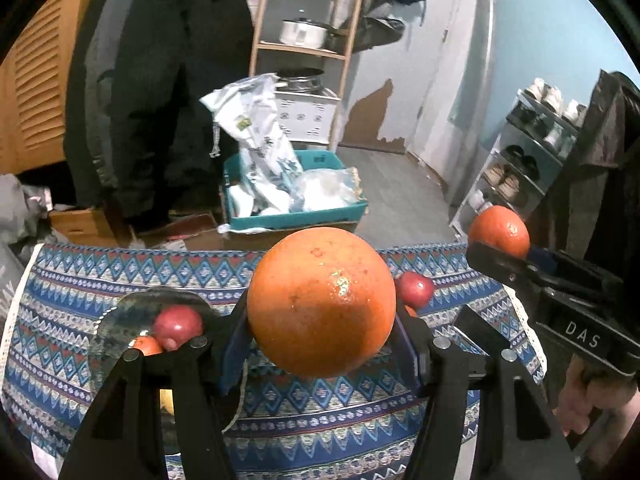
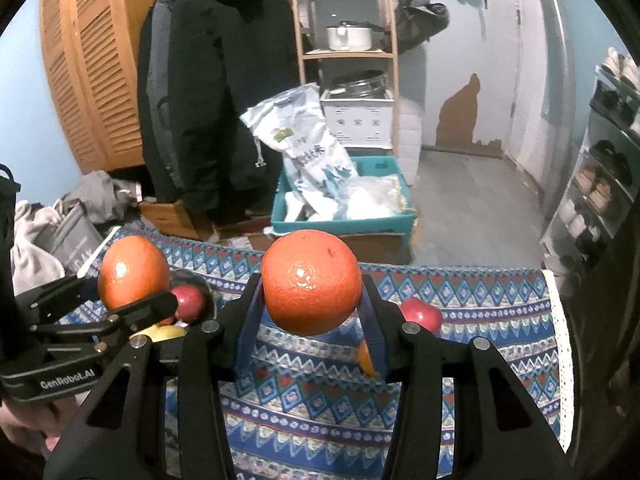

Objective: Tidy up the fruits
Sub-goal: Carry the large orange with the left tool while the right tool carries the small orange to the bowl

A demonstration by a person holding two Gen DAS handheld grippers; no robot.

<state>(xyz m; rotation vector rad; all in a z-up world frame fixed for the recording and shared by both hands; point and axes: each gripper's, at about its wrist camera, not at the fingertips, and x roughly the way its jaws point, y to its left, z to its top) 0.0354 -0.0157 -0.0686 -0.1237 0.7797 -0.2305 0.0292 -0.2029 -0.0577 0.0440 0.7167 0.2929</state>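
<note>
Left gripper (image 1: 322,320): clamped on a large orange (image 1: 320,302), pads pressing its two sides; fruit held clear above the patterned cloth (image 1: 320,412). Also seen from the right wrist view at the far left, side on.
Right gripper (image 2: 312,304): clamped on a smaller orange (image 2: 311,282), jaws at their narrowest; fruit held off the cloth. In the left wrist view it sits at the right edge, a hand (image 1: 592,400) below it.
Spacing: the two held oranges well apart, side by side, neither touching the table.
Glass plate (image 1: 120,320): on the cloth, left of the large orange; holds a red apple (image 1: 179,326) and another orange fruit (image 1: 147,345), touching each other. A yellow item beside them is mostly hidden by the gripper frame; cannot tell what it is.
Loose fruit: second red apple (image 2: 421,315) lies on the cloth to the right of the held fruit; a sliver of one more orange piece (image 2: 366,358) shows just behind the right gripper's finger.
Cloth: blue, white and red geometric pattern with lace edge, covers the table.
Background: teal crate (image 2: 344,222) with bags on the floor, wooden shelf (image 2: 348,54) with a pot, dark coat (image 2: 208,92) hanging, shoe rack (image 1: 532,160) on the right.
</note>
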